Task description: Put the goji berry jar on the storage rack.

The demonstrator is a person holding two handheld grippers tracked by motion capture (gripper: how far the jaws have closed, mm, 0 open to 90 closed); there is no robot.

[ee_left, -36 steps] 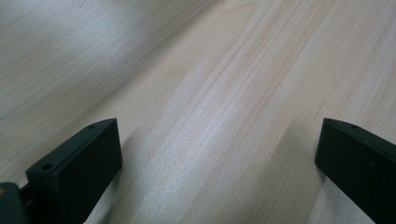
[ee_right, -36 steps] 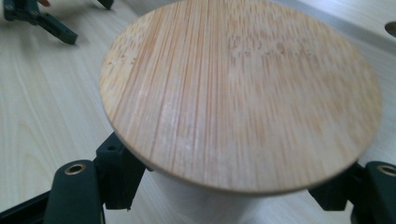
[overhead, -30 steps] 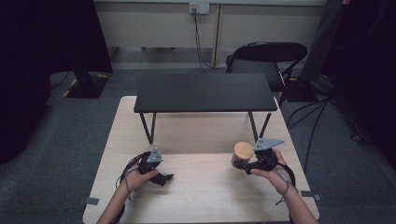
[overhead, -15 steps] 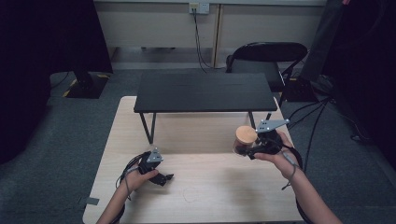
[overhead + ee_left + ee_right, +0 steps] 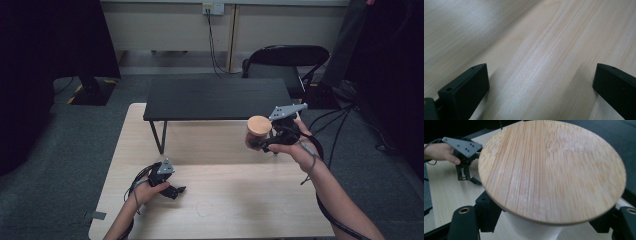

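While the open left claw [image 5: 172,190] stays on the pale wooden tabletop [image 5: 240,200], the right claw [image 5: 261,144] has lifted the white, bamboo-lidded jar [image 5: 257,132], probably toward the low black shelf [image 5: 217,98].

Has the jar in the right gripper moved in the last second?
Yes. The jar, held in the right gripper, has gone up and away from the person, toward the black shelf.

Looks like a lab or office test room: grey carpet floor [image 5: 60,165], a pale wooden table [image 5: 235,200] carrying a low black shelf [image 5: 217,97], a black chair [image 5: 285,57] behind, cables trailing from a far wall socket [image 5: 212,8].
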